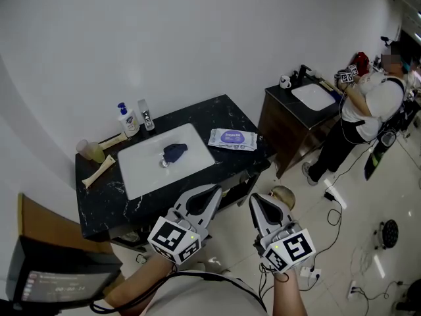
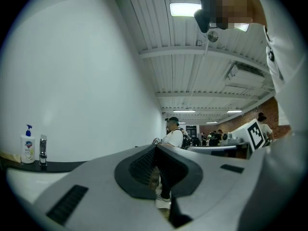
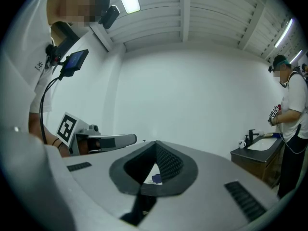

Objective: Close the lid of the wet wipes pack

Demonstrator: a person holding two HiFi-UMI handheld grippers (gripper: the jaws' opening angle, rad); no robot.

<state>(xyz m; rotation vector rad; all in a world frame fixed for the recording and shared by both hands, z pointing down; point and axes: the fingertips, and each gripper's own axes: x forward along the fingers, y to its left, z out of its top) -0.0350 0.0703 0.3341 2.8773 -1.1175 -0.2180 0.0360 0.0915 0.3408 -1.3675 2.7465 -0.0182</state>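
Bright, even light from fluorescent ceiling strips (image 2: 185,8) fills the room, and the strips burn out to pure white in both gripper views. The white wall (image 1: 197,38) shades gently toward grey at the left, and the polished floor (image 1: 368,209) carries a pale sheen. Wide-angle distortion bows the ceiling beams (image 2: 202,52) and blackens the corners of the gripper views. The left tongs (image 2: 156,148) and right tongs (image 3: 155,143) loom soft-focused up close.

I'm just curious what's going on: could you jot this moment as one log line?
left tool: shut, empty | right tool: shut, empty | wet wipes pack: on counter, untouched
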